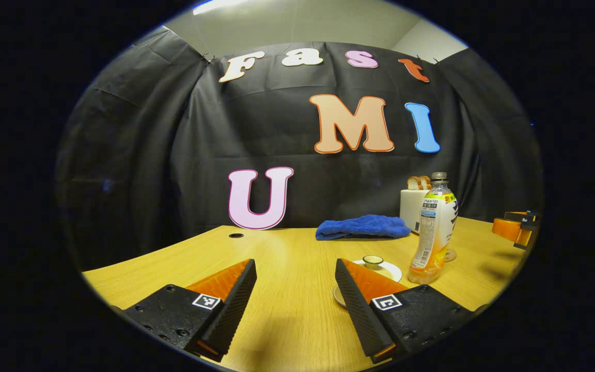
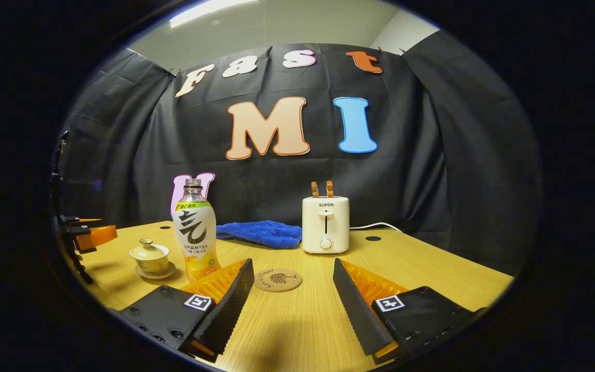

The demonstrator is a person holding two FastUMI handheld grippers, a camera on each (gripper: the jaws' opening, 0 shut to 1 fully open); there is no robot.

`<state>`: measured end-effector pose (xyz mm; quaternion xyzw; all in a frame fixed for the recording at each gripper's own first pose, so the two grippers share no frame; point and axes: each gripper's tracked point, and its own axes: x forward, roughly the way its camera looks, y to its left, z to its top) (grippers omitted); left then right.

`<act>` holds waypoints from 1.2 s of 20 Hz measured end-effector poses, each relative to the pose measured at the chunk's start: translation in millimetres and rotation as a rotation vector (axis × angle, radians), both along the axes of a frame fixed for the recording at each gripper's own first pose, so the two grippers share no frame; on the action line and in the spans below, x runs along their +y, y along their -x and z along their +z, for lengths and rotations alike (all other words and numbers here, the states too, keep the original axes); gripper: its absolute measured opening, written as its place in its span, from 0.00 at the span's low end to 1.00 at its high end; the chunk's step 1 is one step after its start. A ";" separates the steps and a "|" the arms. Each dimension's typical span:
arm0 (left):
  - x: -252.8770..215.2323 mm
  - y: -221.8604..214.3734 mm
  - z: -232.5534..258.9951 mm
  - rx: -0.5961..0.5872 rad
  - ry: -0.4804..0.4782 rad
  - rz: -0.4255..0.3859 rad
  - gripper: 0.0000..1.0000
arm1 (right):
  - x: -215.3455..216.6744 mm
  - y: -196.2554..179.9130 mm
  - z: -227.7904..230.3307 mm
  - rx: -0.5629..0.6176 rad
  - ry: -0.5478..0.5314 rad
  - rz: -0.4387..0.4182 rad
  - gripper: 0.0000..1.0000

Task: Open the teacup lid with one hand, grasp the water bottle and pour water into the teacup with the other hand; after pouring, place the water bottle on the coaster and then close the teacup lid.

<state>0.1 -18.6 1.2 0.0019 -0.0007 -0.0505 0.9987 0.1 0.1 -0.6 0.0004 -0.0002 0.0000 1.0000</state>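
Both grippers stand wide apart at the jaws and hold nothing. At the bottom of the left gripper view, the left gripper (image 1: 296, 302) hovers low over the wooden table (image 1: 287, 258), bare wood showing between its two fingers. Just behind its right-hand finger, lower centre-right of that frame, sits the teacup (image 1: 373, 264) on its saucer, lid on; the finger hides part of it. Right of the cup stands the water bottle (image 1: 433, 230), upright, with orange drink in its lower part. A blue cloth (image 1: 362, 227) lies farther back at centre, and a white toaster (image 1: 412, 206) shows behind the bottle. At the right edge the other gripper pokes in.

At the bottom of the right gripper view, the right gripper (image 2: 293, 297) also hangs open above the table. A round coaster (image 2: 278, 279) lies between and just beyond its fingers, near the frame's lower centre. The bottle (image 2: 194, 232) stands at left of centre, just behind the left-hand finger, and the lidded teacup (image 2: 149, 257) sits farther left. The toaster (image 2: 325, 223), with two slices of bread sticking up, stands at centre, the cloth (image 2: 261, 232) to its left.
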 end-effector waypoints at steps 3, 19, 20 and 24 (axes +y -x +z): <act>-10.6 -0.9 -0.7 -0.002 0.005 -0.047 0.90 | -0.1 0.5 -0.2 0.000 0.000 0.000 0.98; -96.2 -11.3 -0.4 -0.002 0.013 -0.404 0.90 | -0.2 0.1 -0.2 0.000 0.000 0.000 0.98; -99.3 -12.4 0.5 -0.002 0.015 -0.416 0.89 | 0.0 0.0 0.1 0.001 0.000 0.000 0.98; -110.5 -23.2 -4.6 0.026 0.001 -0.440 0.78 | 0.0 0.6 0.2 0.001 0.000 0.000 0.98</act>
